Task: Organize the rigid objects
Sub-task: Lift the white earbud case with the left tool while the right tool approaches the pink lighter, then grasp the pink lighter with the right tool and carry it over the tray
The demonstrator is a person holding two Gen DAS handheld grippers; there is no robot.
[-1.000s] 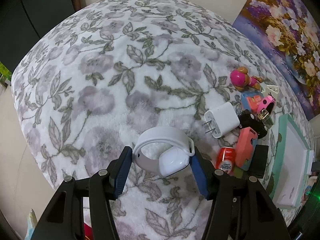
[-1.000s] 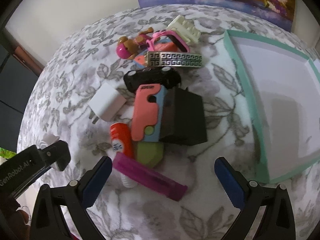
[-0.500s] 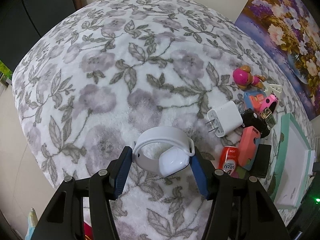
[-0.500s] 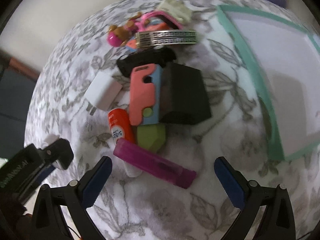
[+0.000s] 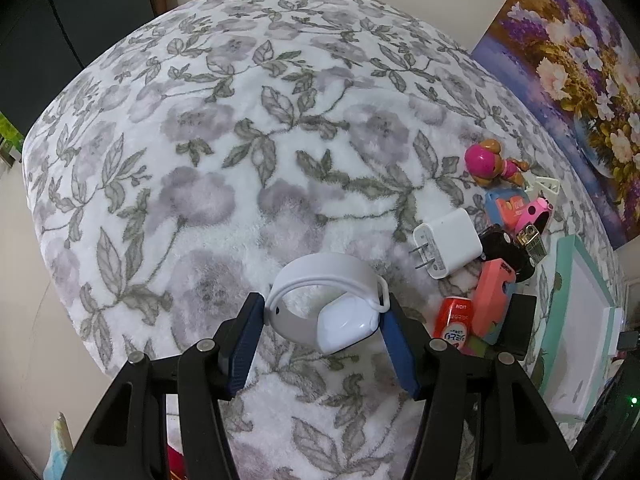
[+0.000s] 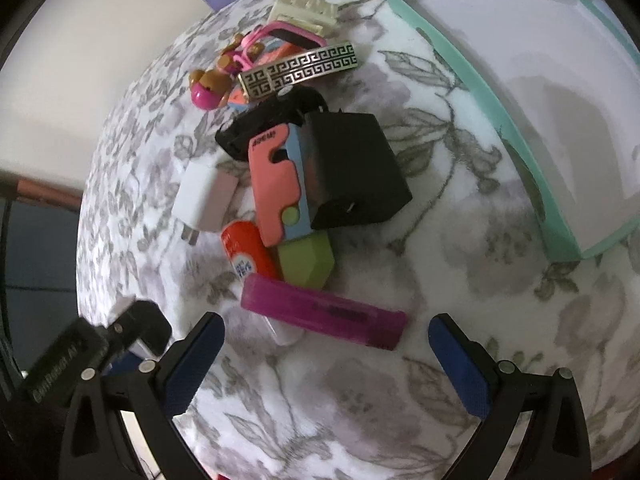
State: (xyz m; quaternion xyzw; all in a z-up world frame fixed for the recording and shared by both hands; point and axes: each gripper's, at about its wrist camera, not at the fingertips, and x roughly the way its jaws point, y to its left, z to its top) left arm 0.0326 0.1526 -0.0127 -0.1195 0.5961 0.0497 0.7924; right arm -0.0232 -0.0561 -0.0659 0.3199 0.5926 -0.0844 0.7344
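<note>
From where I stand, most of the sorting looks undone. The left gripper (image 5: 324, 322) has its blue pads pressed on either side of a white smartwatch (image 5: 332, 312), held over the flowered fleece blanket (image 5: 200, 160) and well apart from the tray. The right gripper (image 6: 326, 344) hangs with its jaws spread wide and nothing between them, just above a translucent magenta lighter (image 6: 324, 312) at the near edge of the heap. That heap is all in a jumble: a black power adapter (image 6: 352, 176), a coral and blue folding toy knife (image 6: 278, 184) with its green blade poking out, a red tube (image 6: 248, 254), a white wall charger (image 6: 204, 196), a patterned metal bangle (image 6: 298, 74) and a pink puppy figure (image 6: 210, 88). The mint-rimmed white tray (image 6: 480, 96) beside them shows nothing inside it in the part I can see, so I'd judge nearly everything has yet to be put in.
</note>
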